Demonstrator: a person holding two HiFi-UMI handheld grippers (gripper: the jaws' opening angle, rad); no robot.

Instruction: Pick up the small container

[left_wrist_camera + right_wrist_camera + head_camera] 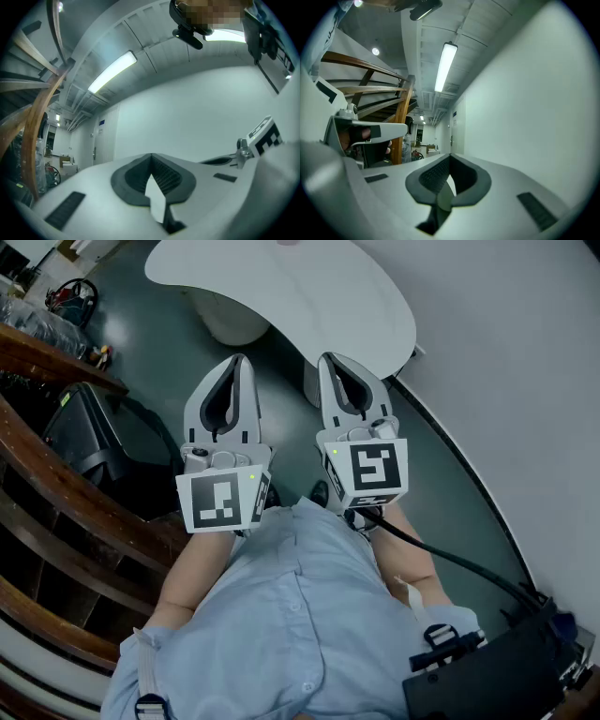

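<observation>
Grey-green floor (178, 343) runs under a white round-edged table (309, 296) at the top centre of the head view, with a white wall (506, 362) on the right and a curved wooden stair railing (56, 484) down the left. The person, in a pale blue shirt (291, 615), holds both tools close to the chest, at the centre of the frame. The left gripper (239, 364) and the right gripper (330, 362) point up the frame toward the table. Each has its jaws clenched tip to tip, and the gripper views show nothing caught between them, only wall and ceiling lights beyond.

No small container shows in any view; the visible part of the tabletop looks bare, so its place cannot be told. By this showing the task is at its very start: nothing is approached, nothing grasped. Finding the container, opening a claw, reaching and lifting all remain to be done.
</observation>
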